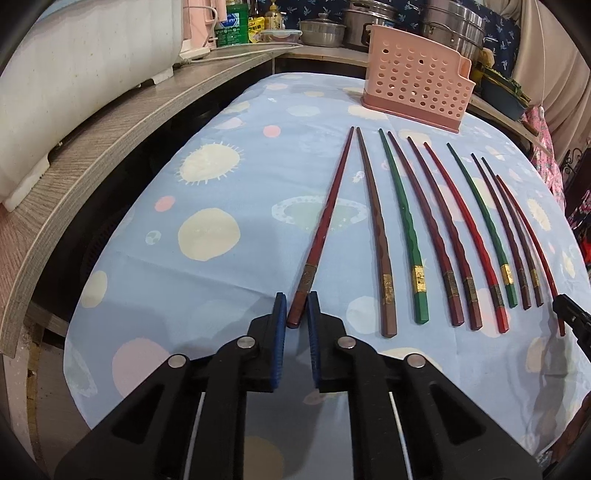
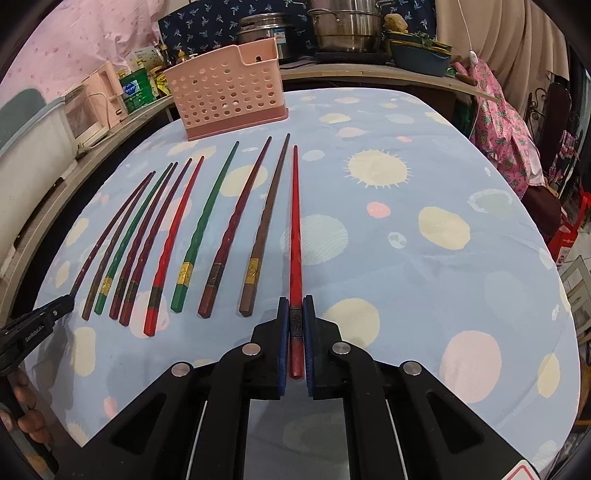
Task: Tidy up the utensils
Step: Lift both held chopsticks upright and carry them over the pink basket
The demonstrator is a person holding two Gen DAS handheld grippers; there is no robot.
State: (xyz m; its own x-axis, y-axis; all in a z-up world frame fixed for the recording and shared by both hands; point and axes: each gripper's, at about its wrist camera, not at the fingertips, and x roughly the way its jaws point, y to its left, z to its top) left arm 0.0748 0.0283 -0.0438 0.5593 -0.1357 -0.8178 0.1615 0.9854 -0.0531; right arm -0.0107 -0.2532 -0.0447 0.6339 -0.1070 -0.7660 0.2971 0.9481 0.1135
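Observation:
Several chopsticks lie side by side on a blue dotted tablecloth [image 1: 221, 280], thick ends toward me: brown [image 1: 376, 236], green [image 1: 404, 229], dark red and red ones. My left gripper [image 1: 297, 306] is shut on the thick end of the leftmost dark red chopstick [image 1: 327, 218], which still rests on the cloth. In the right wrist view my right gripper [image 2: 295, 306] is shut on the rightmost bright red chopstick [image 2: 295, 221], its butt end between the blue pads. A pink perforated utensil holder [image 1: 417, 81] [image 2: 225, 92] stands upright behind the row.
Steel pots [image 2: 343, 29], bottles and a white appliance [image 1: 74, 81] fill the shelf behind and to the left. The tablecloth [image 2: 424, 258] has open cloth right of the row. A person's hand [image 2: 26, 417] shows behind the left gripper [image 2: 48, 314].

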